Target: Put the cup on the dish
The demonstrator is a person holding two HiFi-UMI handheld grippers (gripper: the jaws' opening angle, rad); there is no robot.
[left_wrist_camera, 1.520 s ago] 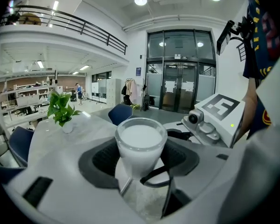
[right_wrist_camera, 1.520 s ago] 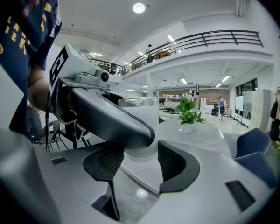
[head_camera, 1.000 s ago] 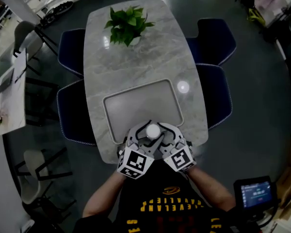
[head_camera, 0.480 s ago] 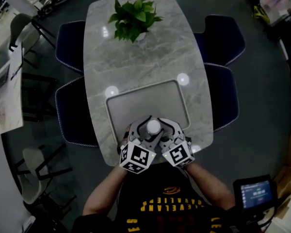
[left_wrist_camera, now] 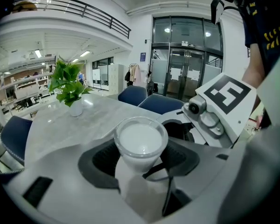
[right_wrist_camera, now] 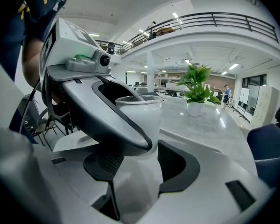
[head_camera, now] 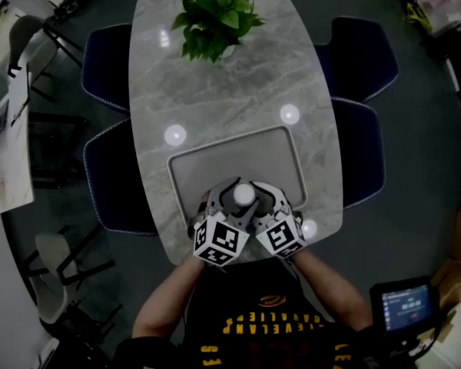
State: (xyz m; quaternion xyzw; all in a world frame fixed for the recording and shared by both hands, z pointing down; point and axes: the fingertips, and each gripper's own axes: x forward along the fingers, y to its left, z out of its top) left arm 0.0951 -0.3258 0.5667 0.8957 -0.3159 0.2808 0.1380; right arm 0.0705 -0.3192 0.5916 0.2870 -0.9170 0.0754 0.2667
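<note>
Frosted white cup (head_camera: 244, 194) clamped upright between left gripper (head_camera: 227, 206) fingers; right gripper (head_camera: 263, 204) fingers seemingly pressed on it too. Held over near edge of grey dish (head_camera: 174, 179) on table (head_camera: 215, 83). Placing step. Next, likely: lower level onto dish, then spread fingers.

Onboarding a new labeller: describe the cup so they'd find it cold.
Start at the grey marble oval table, then the pale grey rectangular tray at its near end. At the tray's near edge the left gripper and right gripper meet around a small frosted white round cup. Unlike the green potted plant at the far end, it is plain, white and held.
</note>
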